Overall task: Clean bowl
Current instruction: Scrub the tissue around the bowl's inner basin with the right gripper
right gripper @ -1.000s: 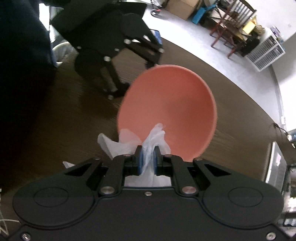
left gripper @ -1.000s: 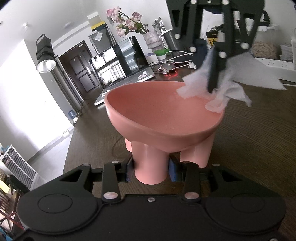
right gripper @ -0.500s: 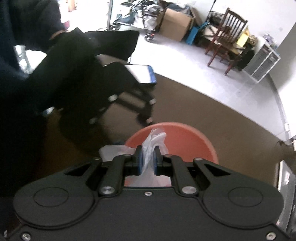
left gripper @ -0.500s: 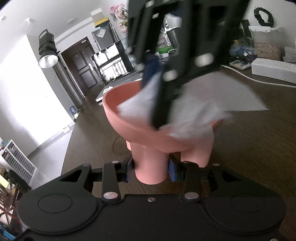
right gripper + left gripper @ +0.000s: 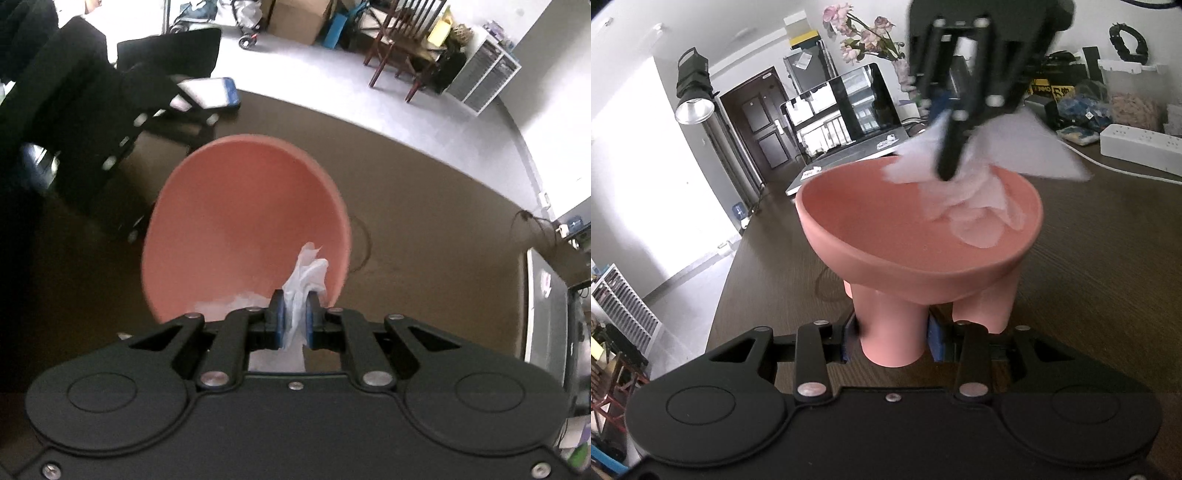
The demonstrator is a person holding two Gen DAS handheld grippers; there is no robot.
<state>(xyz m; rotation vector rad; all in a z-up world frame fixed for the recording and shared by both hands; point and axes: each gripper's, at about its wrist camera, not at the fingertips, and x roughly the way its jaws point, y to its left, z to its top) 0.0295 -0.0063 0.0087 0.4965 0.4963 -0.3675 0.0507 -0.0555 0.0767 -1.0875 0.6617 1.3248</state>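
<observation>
A pink bowl [image 5: 886, 229] on thick pink legs is held just above a dark wooden table. My left gripper [image 5: 892, 341] is shut on one front leg [image 5: 892, 332] of the bowl. My right gripper [image 5: 294, 325] is shut on a crumpled white tissue [image 5: 304, 277]. In the left wrist view the right gripper [image 5: 951, 168] reaches down over the bowl's far right rim, and the tissue [image 5: 975, 192] presses on the inner wall there. In the right wrist view the bowl [image 5: 236, 229] lies below and ahead, its inside bare and smooth.
An open laptop [image 5: 849, 110] stands behind the bowl, with a vase of flowers [image 5: 864, 40] and cluttered items beyond. A white power strip [image 5: 1137, 147] and cable lie at the right. A phone [image 5: 208, 92] lies near the table's curved edge [image 5: 406, 136].
My right gripper has swept the tissue across the bowl, from the right rim over the middle and back to the far right side. The left gripper keeps hold of the leg.
</observation>
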